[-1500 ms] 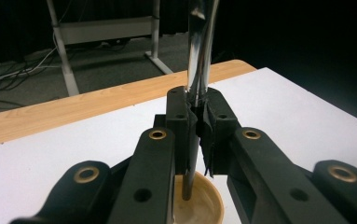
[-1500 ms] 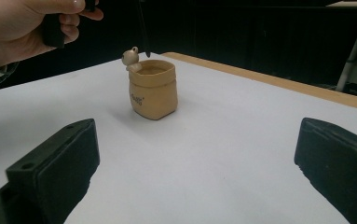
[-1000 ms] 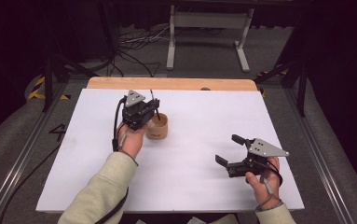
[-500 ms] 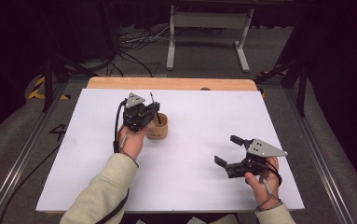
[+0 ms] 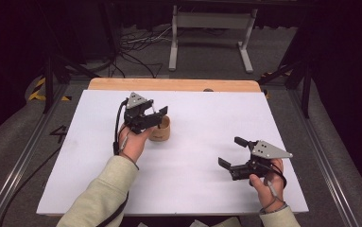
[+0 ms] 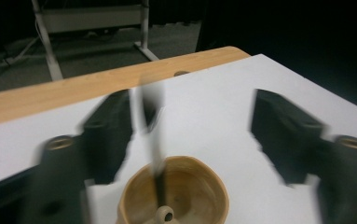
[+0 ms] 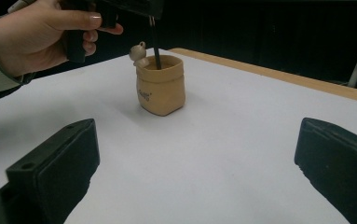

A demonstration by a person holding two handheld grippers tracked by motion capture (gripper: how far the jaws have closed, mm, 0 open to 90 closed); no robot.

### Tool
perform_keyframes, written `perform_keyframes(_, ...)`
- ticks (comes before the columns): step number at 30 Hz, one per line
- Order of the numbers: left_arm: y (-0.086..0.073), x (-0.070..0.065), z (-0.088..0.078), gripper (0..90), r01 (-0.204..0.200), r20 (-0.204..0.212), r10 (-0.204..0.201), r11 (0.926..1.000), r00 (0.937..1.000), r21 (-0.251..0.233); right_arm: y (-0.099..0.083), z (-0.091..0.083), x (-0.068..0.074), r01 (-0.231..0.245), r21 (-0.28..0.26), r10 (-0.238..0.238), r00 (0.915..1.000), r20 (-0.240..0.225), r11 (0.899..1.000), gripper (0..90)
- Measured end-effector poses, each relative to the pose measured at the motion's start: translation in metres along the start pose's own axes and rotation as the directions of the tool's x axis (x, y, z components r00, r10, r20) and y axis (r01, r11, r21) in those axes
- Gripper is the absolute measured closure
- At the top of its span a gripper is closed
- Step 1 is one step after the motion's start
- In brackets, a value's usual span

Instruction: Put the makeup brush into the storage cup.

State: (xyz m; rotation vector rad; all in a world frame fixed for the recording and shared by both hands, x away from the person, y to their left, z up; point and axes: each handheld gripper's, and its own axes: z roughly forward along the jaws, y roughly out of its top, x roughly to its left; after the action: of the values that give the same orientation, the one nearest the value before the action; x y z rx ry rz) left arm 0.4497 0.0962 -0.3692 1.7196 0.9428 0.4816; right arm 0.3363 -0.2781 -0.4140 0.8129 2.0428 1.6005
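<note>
A tan sack-shaped pot (image 5: 160, 130) (image 7: 162, 91) stands on the white sheet left of centre, with a small figure (image 7: 140, 53) on its rim. A thin dark stick (image 6: 155, 140) (image 7: 157, 57) stands in the pot, leaning toward one jaw. My left gripper (image 5: 157, 113) (image 6: 192, 105) hovers just above the pot. Its jaws have just been opening and now stand wide, with the stick between them but no pad pressing on it. My right gripper (image 5: 231, 151) (image 7: 197, 135) rests low at the right, open and holding nothing, facing the pot.
The white sheet (image 5: 207, 189) covers a wooden table whose bare edge (image 5: 174, 84) runs along the back. A metal stand (image 5: 207, 28) and cables lie on the dark floor beyond. A hand (image 7: 41, 32) grips the left gripper.
The left gripper's jaws have spread apart above the pot, letting go of the stick, which now stands in the pot. The right gripper has stayed put.
</note>
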Motion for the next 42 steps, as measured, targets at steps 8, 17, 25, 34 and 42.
perform_keyframes(8,0.002,0.006,-0.032,8.2,-0.041,0.008,0.041,0.998,0.9991,-0.049,0.002,0.0,-0.001,0.002,0.002,-0.002,1.0,0.005,1.0,0.5)
perform_keyframes(17,-0.002,0.014,-0.069,2.7,-0.056,0.068,0.062,0.9948,0.9958,-0.085,0.003,0.001,-0.001,0.007,0.002,-0.007,0.9999,0.008,1.0,0.5)
perform_keyframes(25,-0.013,0.019,-0.096,0.9,-0.055,0.13,0.071,0.991,0.989,-0.122,0.005,0.001,-0.003,0.012,-0.006,-0.012,0.9999,0.005,1.0,0.4)
perform_keyframes(34,-0.032,0.023,-0.119,0.5,-0.065,0.184,0.092,0.9875,0.9787,-0.143,0.005,0.0,-0.005,0.016,-0.013,-0.016,0.9998,-0.007,1.0,0.4)
perform_keyframes(42,-0.057,0.031,-0.136,0.4,-0.053,0.223,0.089,0.9856,0.9708,-0.161,0.003,-0.001,-0.005,0.036,-0.019,-0.037,0.999,-0.027,0.999,0.5)
